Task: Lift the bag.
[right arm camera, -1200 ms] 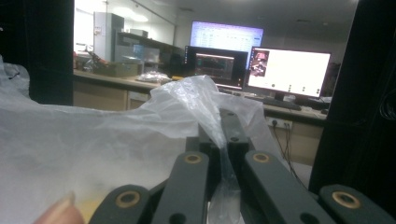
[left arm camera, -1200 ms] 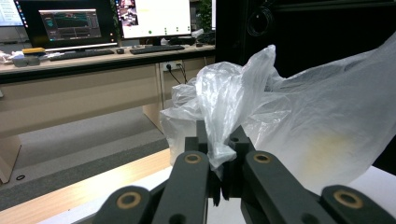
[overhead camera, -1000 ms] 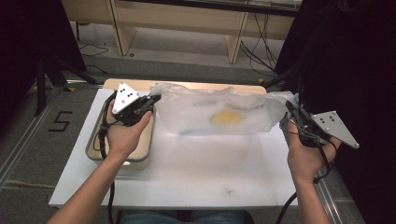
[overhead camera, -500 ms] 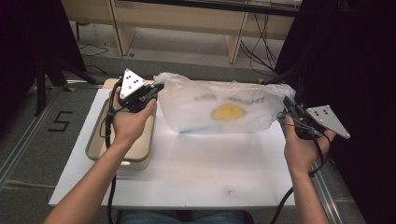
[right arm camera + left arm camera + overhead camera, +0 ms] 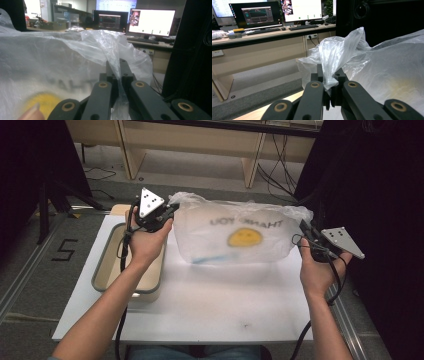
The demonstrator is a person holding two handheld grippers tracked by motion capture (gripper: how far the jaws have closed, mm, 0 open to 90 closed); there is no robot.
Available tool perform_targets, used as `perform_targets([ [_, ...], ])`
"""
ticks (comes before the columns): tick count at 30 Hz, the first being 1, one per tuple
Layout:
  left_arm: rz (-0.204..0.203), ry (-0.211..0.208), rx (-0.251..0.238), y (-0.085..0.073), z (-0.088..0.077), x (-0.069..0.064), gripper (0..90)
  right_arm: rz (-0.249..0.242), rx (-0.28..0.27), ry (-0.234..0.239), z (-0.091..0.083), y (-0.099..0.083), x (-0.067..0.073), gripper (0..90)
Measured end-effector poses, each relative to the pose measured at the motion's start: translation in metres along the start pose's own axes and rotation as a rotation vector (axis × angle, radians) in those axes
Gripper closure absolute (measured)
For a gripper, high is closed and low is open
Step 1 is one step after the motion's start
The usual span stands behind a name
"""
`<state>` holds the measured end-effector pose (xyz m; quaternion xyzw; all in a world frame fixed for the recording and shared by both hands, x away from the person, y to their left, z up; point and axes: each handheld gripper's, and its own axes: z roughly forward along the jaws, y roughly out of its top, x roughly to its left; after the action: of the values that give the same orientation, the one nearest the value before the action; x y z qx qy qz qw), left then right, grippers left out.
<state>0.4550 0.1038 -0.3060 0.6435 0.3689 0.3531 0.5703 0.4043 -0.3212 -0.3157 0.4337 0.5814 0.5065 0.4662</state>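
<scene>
The clear plastic bag point(image 5: 235, 237), printed with a yellow smiley, hangs stretched between your two grippers above the white worktop point(image 5: 200, 310). Your left gripper point(image 5: 167, 212) has its fingers clamped on the bag's left top corner; your right gripper point(image 5: 303, 227) has its fingers clamped on the right top corner. A tan tray point(image 5: 107, 270) sits on the worktop under your left forearm, beside the bag.
</scene>
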Motion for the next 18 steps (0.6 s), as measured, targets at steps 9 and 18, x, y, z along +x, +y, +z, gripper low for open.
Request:
perform_targets([
  [9,0.029,0.023,0.026,-0.006,0.014,0.001,88.4,0.015,0.063,-0.001,0.020,-0.015,0.001,90.0],
  [18,0.048,0.042,0.068,-0.017,0.032,-0.002,88.1,0.027,0.118,0.005,0.037,-0.027,0.007,90.0],
])
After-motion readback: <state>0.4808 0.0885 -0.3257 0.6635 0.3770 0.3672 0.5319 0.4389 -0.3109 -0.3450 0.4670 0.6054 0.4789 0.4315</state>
